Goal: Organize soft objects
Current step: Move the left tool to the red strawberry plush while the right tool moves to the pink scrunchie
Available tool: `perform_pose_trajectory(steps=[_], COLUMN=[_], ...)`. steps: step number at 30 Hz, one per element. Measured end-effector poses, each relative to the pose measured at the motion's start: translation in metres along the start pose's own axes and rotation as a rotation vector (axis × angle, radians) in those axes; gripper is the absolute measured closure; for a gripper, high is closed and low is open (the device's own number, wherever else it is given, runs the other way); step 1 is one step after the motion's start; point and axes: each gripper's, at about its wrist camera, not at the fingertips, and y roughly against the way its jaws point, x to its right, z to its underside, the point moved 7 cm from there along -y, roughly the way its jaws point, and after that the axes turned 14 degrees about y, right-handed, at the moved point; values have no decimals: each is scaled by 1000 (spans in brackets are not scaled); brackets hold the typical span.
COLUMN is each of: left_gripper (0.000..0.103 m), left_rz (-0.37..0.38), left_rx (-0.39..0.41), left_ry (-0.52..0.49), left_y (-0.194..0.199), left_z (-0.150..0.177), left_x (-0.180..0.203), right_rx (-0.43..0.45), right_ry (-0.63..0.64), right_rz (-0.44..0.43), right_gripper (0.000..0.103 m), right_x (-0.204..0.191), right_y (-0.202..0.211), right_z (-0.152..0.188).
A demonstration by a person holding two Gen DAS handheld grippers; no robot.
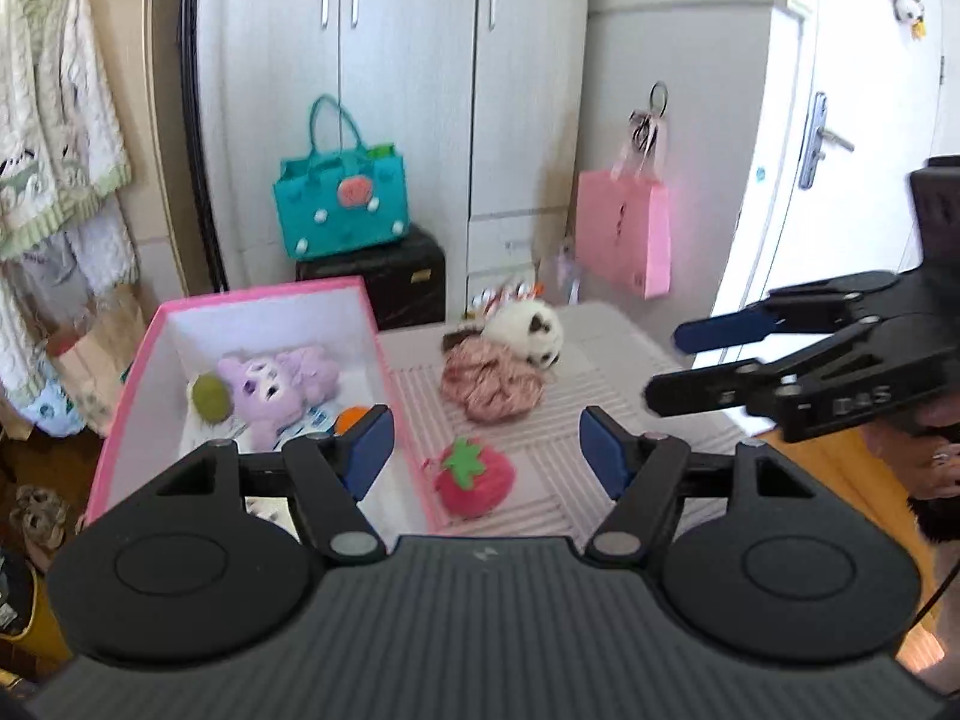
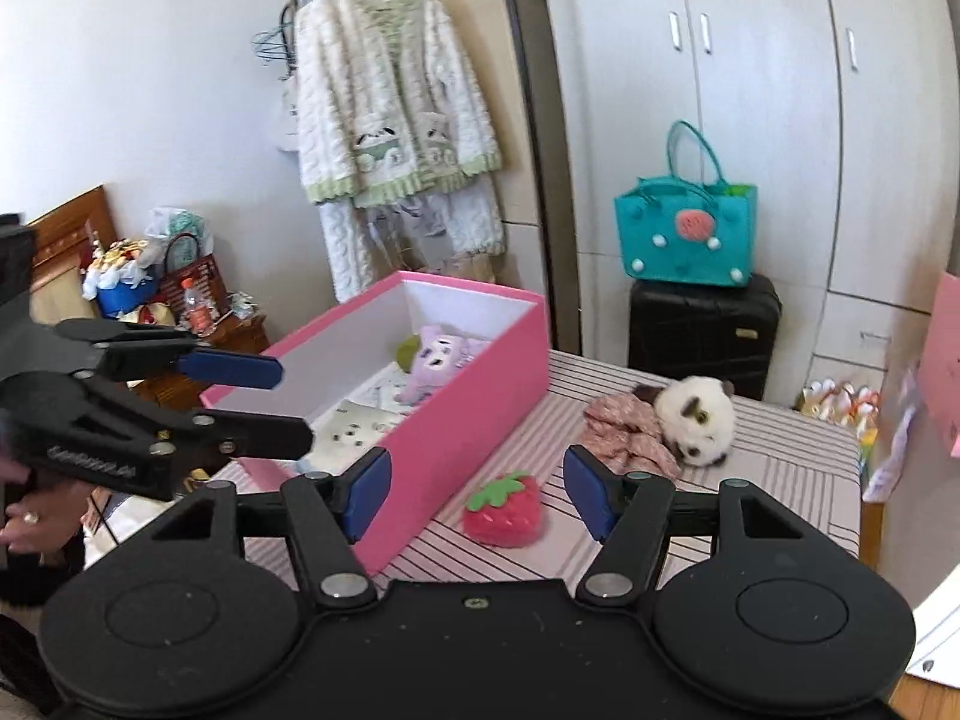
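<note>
A pink box [image 1: 264,294] [image 2: 480,372] stands open on the striped table [image 1: 558,468], holding a purple plush [image 1: 276,387] [image 2: 435,360], a green ball [image 1: 210,396] and other soft items. Right of the box lie a red strawberry plush [image 1: 474,480] [image 2: 504,507], a panda plush [image 1: 528,330] [image 2: 696,417] and a crumpled pink cloth [image 1: 492,384] [image 2: 624,429]. My left gripper [image 1: 486,453] [image 2: 294,405] is open and empty, above the box's near right wall. The right gripper [image 2: 477,492] [image 1: 666,366], also open and empty, hovers near the strawberry.
A teal felt bag [image 2: 687,240] sits on a black suitcase [image 2: 702,324] behind the table, before a white wardrobe [image 1: 420,90]. A pink paper bag [image 1: 624,234] hangs at right. A white cardigan [image 2: 390,102] hangs on a rack behind the box. The table's right edge [image 2: 858,480] drops off.
</note>
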Motion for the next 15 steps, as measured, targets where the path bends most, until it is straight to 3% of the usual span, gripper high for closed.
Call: perform_pose_trajectory(steps=[3,9,15], left_gripper=[32,30,29], left_rz=[-19,-76,-79], left_rx=[3,14,-44], left_ry=[-8,-158,-117], left_y=[-13,-50,-87], left_z=[7,25,41], left_x=[17,57,62], right_rx=[0,21,12], right_ry=[-13,5,0], right_rz=[9,109,119], right_gripper=[34,33,32], right_x=[12,29,43], right_y=[-5,-9,-7], right_z=[7,15,22])
